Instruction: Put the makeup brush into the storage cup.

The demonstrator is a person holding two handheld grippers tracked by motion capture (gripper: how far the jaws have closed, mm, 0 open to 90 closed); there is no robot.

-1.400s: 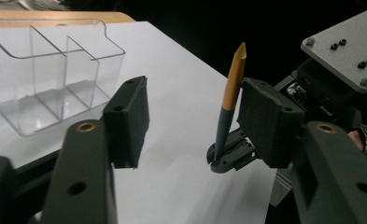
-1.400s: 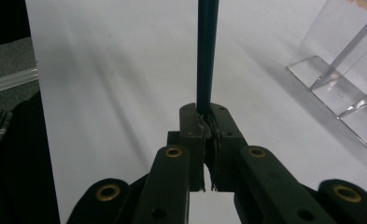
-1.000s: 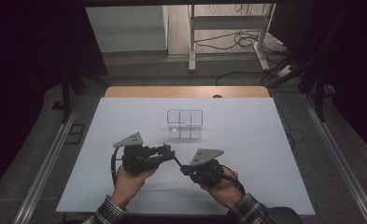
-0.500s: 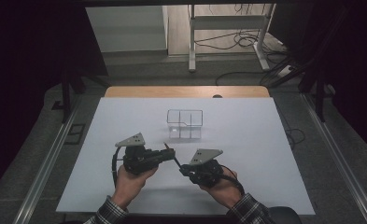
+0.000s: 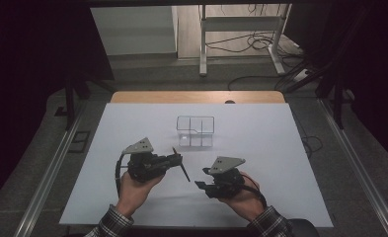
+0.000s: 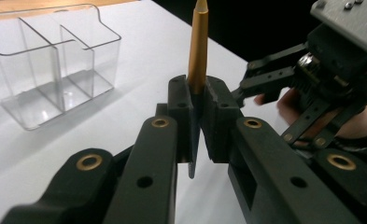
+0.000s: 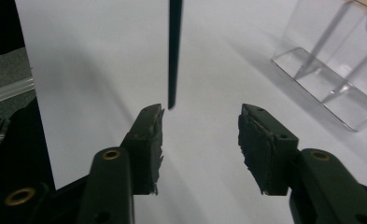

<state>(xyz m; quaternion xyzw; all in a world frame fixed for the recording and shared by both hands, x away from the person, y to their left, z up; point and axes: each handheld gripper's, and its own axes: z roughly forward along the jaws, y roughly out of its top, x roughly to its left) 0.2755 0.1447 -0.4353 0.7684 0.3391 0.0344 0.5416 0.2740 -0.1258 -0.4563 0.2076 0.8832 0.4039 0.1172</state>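
Left gripper [image 6: 197,100] pinching the pen [image 6: 197,46], just near of the clear organizer [image 5: 195,131]. Right gripper [image 7: 200,123] jaws just opened, spread, nothing between the pads.

Left gripper [image 6: 197,116], black with brass rivets, is gripping a gold-and-black pen [image 6: 198,51]. Beside the pen, a clear colourless organizer [image 6: 45,70] is sitting on the white table [image 5: 260,148]. Plaid sleeve [image 5: 110,224] showing.
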